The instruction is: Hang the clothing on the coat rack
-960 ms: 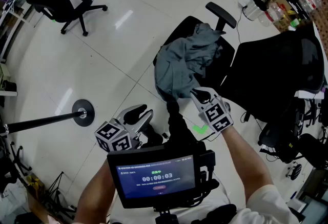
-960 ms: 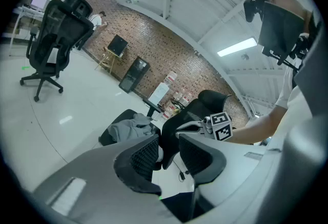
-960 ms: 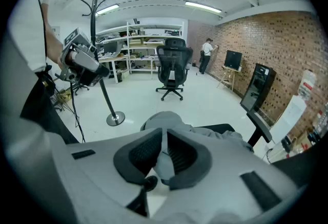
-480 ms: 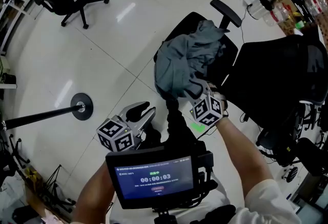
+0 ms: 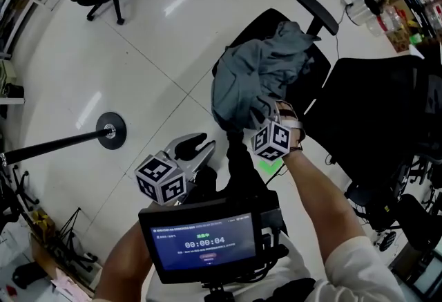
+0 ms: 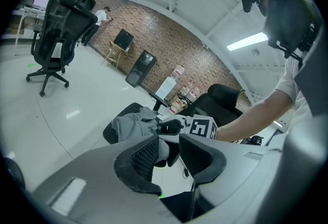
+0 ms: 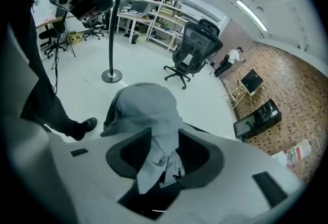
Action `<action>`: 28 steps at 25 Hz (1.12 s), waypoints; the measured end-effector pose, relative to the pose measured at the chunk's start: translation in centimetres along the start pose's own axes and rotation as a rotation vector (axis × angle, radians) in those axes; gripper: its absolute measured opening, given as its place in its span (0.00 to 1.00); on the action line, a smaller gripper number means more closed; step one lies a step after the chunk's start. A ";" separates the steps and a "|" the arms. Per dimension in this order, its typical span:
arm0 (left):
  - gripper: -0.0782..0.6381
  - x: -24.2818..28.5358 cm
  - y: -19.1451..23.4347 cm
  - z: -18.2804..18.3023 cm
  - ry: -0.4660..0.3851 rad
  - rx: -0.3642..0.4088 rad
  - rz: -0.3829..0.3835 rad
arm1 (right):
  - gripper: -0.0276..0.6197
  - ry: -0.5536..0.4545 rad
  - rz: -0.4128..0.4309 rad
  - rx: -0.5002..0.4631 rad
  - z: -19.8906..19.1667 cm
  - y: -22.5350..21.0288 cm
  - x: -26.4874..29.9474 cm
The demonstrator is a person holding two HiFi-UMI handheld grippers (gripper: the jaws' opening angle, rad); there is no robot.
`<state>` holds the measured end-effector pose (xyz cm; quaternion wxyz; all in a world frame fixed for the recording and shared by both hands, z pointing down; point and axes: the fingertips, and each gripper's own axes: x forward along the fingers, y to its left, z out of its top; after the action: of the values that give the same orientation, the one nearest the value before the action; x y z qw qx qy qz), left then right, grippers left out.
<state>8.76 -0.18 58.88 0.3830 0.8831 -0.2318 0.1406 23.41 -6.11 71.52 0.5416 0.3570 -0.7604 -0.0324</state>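
Grey garment heaped on a black office chair, another chair close beside. Right gripper at the heap's edge, jaws wide, just been opening, a fold between them unpinched; fold plain in the right gripper view, masked by the marker cube from the head. Left gripper short of it, jaws apart, empty. Coat rack well off left.

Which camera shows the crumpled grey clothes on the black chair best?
The head view: it shows the whole crumpled grey cloth garment heaped on the black office chair. The right gripper view shows only its near folds, very close. The left gripper view shows it small and far off, partly hidden.
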 end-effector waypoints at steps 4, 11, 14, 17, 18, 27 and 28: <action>0.29 0.8 0.0 -0.5 0.014 -0.016 0.016 | 0.32 0.016 -0.007 -0.047 -0.4 -1.0 1.7; 0.29 2.0 0.9 -0.5 0.025 -0.036 0.047 | 0.32 0.037 0.018 -0.142 -1.5 -1.9 3.7; 0.29 2.6 1.1 -0.2 0.030 -0.040 0.054 | 0.32 0.043 0.036 -0.203 -1.9 -2.0 4.6; 0.29 3.1 1.1 -0.1 0.033 -0.050 0.063 | 0.32 0.034 0.054 -0.285 -1.9 -1.8 5.4; 0.29 3.2 1.1 -0.2 0.035 -0.053 0.067 | 0.32 0.025 0.060 -0.318 -1.7 -1.8 5.7; 0.29 4.9 1.2 -0.5 0.045 -0.093 0.099 | 0.32 -0.128 0.084 -0.554 0.4 -1.7 7.0; 0.29 5.1 1.1 -0.5 0.043 -0.097 0.101 | 0.32 -0.133 0.088 -0.565 0.3 -1.7 7.0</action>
<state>12.53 -2.01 62.04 0.4225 0.8476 -0.2741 0.1672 22.92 -11.55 76.25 0.5692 0.1560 -0.7699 -0.2427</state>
